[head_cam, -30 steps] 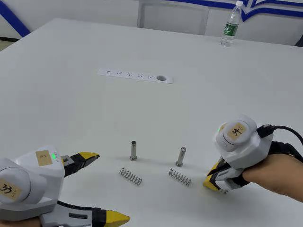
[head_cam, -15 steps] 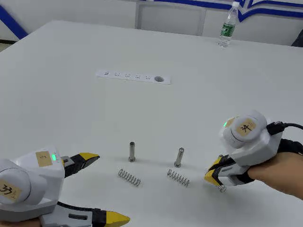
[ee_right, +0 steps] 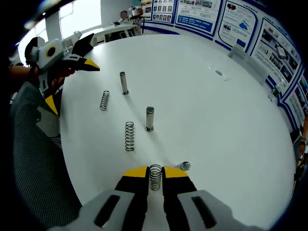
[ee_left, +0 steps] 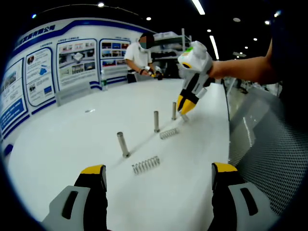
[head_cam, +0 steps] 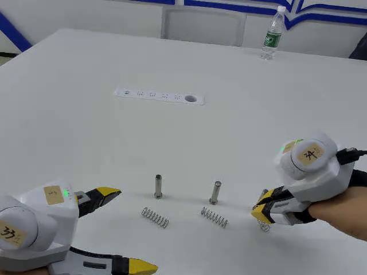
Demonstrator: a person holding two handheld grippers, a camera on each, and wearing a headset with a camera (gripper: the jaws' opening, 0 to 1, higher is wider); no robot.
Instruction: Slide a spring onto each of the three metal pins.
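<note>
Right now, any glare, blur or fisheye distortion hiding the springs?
Head view: soft even light, faint shadows by the upright metal pins, sharp. Left gripper view: fisheye bows the white table, little glare. Right gripper view: bright window washes out top left; coiled wire spring between the jaws is crisp.

3 pins (head_cam: 215,192) stand upright, 2 springs (head_cam: 155,217) lie alongside, 1 spring (ee_right: 155,177) clamped.

Looks like an office-style lab or showroom. Big white meeting table (head_cam: 69,114) with a power strip (head_cam: 159,95) and a water bottle (head_cam: 271,34), grey chair (head_cam: 200,26) at the far edge. White wall (head_cam: 69,14) with blue stripes, info posters (ee_left: 77,57), strip ceiling lights (ee_left: 202,7). Another person (ee_left: 139,55) stands at the table's far end, and a mesh chair (ee_left: 260,139) is beside the table.
</note>
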